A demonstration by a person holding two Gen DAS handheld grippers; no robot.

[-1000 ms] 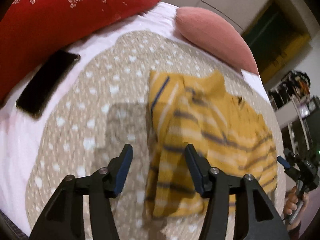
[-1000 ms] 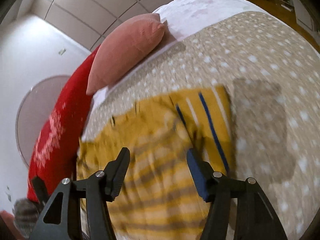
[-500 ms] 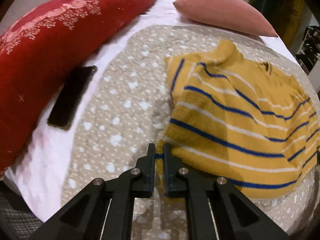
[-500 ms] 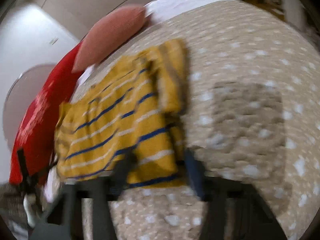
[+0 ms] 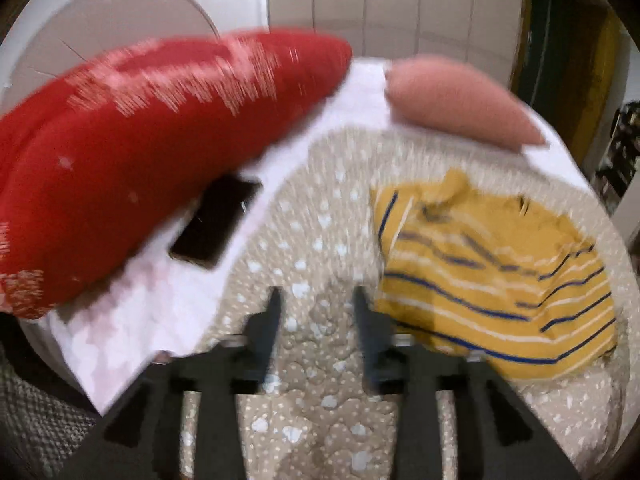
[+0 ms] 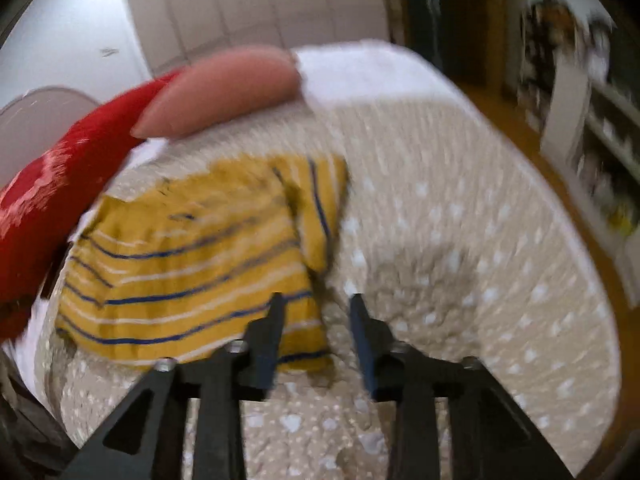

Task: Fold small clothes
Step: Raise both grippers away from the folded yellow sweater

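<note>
A small yellow sweater (image 5: 492, 276) with blue and white stripes lies folded on a beige spotted blanket (image 5: 312, 240). It also shows in the right wrist view (image 6: 192, 268). My left gripper (image 5: 316, 300) is open and empty, over bare blanket just left of the sweater's near corner. My right gripper (image 6: 316, 304) is open and empty, at the sweater's near right corner, its left finger (image 6: 272, 328) over the hem. Both views are motion-blurred.
A large red pillow (image 5: 132, 152) lies at the left and a pink pillow (image 5: 456, 100) at the head of the bed. A black phone (image 5: 216, 222) lies on the white sheet (image 5: 132, 320) beside the red pillow. The bed's edge and wooden floor (image 6: 576, 184) are at the right.
Both grippers closed on the sweater's hem, folded it over, then let go. Both are now open and drawn back from the garment, which lies folded.
</note>
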